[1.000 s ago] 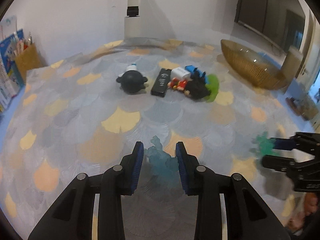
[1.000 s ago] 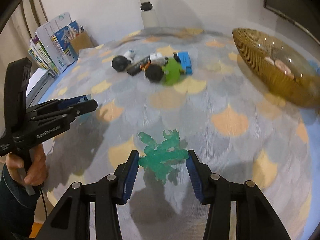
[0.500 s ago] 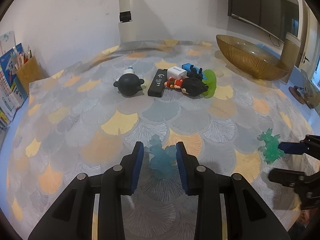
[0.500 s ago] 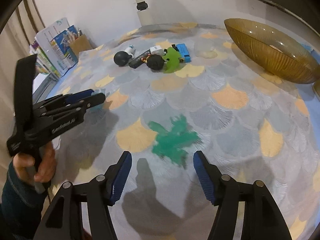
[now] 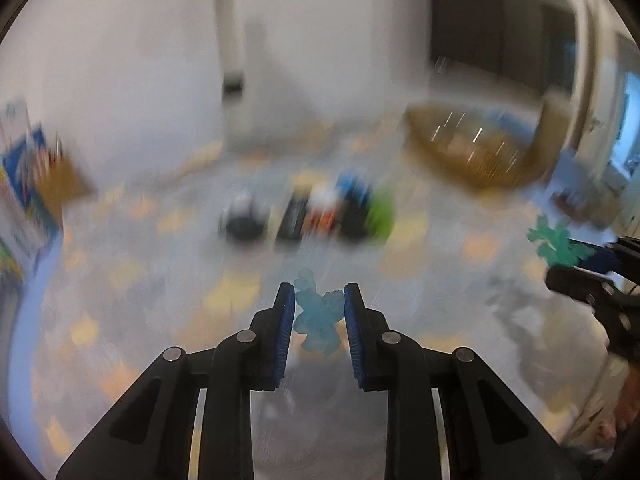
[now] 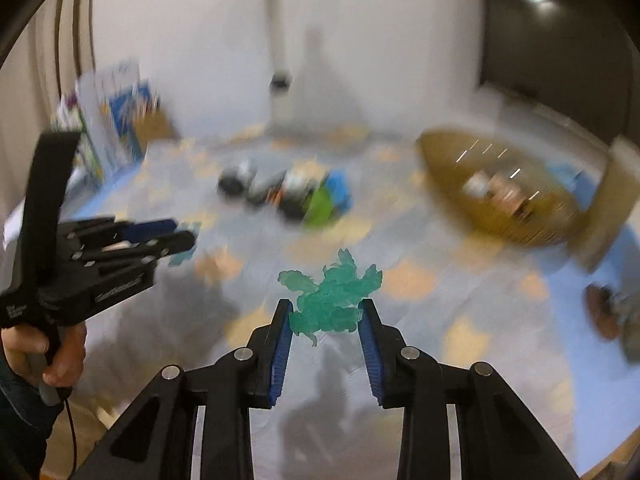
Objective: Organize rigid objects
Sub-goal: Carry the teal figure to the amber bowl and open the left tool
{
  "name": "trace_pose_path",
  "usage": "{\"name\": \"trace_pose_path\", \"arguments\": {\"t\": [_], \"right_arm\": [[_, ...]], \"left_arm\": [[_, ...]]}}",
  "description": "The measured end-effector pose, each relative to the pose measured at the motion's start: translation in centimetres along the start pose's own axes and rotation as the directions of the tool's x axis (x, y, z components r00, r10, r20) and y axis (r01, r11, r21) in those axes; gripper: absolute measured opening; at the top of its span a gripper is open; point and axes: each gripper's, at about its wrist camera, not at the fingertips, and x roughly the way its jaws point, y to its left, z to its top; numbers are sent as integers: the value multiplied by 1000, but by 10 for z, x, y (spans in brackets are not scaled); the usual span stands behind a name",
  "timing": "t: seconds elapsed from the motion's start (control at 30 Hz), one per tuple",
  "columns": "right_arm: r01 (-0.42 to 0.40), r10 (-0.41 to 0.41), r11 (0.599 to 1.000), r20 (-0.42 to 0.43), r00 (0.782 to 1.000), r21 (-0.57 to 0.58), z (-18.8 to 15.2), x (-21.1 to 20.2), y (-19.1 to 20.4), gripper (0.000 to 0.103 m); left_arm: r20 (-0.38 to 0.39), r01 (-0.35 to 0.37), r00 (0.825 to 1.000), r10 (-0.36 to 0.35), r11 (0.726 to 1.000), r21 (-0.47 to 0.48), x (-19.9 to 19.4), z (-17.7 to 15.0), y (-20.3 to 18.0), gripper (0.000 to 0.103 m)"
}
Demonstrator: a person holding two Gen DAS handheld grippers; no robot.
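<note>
My left gripper (image 5: 319,300) is shut on a pale blue translucent figurine (image 5: 318,320) and holds it above the patterned table. My right gripper (image 6: 326,314) is shut on a green translucent figurine (image 6: 332,296), also lifted off the table. The green figurine also shows at the right edge of the left wrist view (image 5: 554,240), and the left gripper shows at the left of the right wrist view (image 6: 176,240). Both views are blurred by motion.
A cluster of small toys (image 5: 316,216) lies at the table's middle back, also in the right wrist view (image 6: 292,194). An amber glass bowl (image 6: 504,196) holding a few items stands at the back right. Books and a pencil holder (image 5: 36,176) stand at the left edge.
My right gripper has closed on the green figurine, which lay on the table half a second ago. Both grippers have risen with their figurines and both views are now blurred.
</note>
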Motion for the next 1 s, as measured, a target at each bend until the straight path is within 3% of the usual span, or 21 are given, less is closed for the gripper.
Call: {"name": "trace_pose_path", "arguments": {"t": [0.13,0.27,0.43,0.53,0.67,0.77,0.83,0.87,0.9,1.0], "right_arm": [[71,-79,994,110,991,80,38,-40,-54,32],[85,-117,976,159,980,198,72,-58,-113,32],[56,-103,938,119,988,343,93,-42,-173,32],[91,-116,914,41,992,396,94,-18,-195,32],[110,-79,884,-87,993,453,84,20,-217,32],[114,-72,879,-108,992,463,81,31,-221,32],[132,-88,880,-116,989,457,84,35,-222,34],[135,-89,881,-122,989,454,85,38,-223,43],[150,-94,879,-145,985,453,84,41,-224,48],[173,-117,866,-146,982,469,78,35,-228,51]], "left_arm": [[151,36,987,-45,997,65,-40,70,-31,22],[170,148,972,-162,985,90,-35,124,-61,22],[74,313,946,-316,949,49,23,159,-98,22],[-21,412,911,-412,911,1,69,163,-115,22],[-102,464,879,-466,885,-50,109,158,-134,22],[-107,456,882,-458,889,-46,118,160,-141,23],[-113,456,881,-459,889,-50,121,163,-143,44],[-114,463,877,-467,884,-64,122,163,-140,68],[-96,454,882,-461,887,-83,119,163,-135,79],[-49,424,902,-430,900,-97,108,159,-116,79]]}}
